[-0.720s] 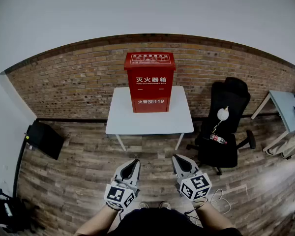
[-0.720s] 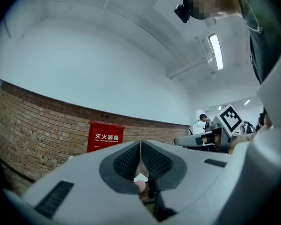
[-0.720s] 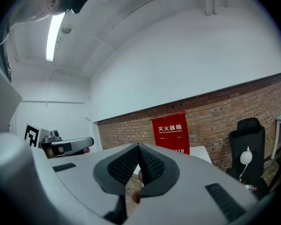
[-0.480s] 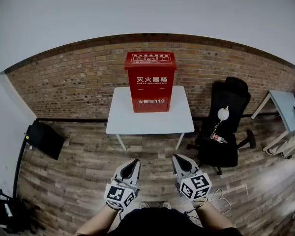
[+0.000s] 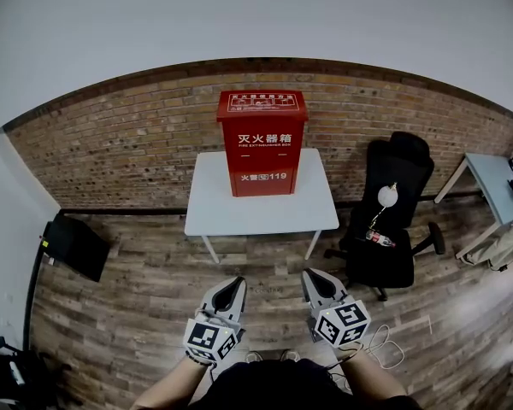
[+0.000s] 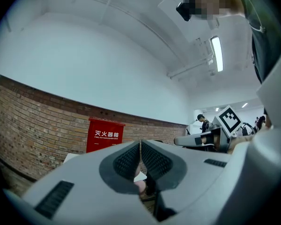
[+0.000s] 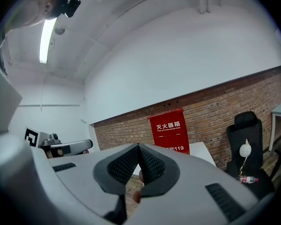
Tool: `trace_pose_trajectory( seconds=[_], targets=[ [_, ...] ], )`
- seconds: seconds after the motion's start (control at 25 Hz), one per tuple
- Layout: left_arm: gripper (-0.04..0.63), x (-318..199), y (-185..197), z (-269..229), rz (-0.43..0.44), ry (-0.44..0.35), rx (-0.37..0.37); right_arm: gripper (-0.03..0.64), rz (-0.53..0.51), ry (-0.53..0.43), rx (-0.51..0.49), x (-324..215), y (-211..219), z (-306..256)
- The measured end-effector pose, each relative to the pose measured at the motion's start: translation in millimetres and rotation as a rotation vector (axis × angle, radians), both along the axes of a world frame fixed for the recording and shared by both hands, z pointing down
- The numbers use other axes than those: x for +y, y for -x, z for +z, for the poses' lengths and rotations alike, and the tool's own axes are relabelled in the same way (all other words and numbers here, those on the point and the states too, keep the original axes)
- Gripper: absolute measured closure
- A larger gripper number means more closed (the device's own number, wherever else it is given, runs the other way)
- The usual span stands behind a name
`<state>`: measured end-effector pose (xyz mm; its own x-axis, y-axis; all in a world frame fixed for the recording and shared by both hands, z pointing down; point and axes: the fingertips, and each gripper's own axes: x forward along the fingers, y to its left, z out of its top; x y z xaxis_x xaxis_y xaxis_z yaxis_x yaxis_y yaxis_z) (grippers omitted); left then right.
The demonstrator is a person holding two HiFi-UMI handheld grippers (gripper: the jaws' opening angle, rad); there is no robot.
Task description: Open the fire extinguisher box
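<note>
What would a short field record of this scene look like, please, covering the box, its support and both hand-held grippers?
box: red fire extinguisher box, closed, upright
support: white table, against the brick wall
left hand-held gripper: shut, empty, well short of the table
right hand-held gripper: shut, empty, beside the left
nearby: black office chair right of the table
</note>
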<state>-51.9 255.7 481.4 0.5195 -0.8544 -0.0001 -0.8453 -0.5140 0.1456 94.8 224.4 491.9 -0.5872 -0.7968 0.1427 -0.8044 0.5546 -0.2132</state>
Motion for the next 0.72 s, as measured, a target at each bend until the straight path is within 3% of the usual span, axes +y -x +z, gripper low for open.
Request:
trace_pose_trajectory(
  seconds=[0.72],
  targets=[
    [0.535, -23, 43, 16, 0.064, 0.016, 0.019, 0.598, 0.088, 0.037, 0.039, -11, 34, 13]
  ],
)
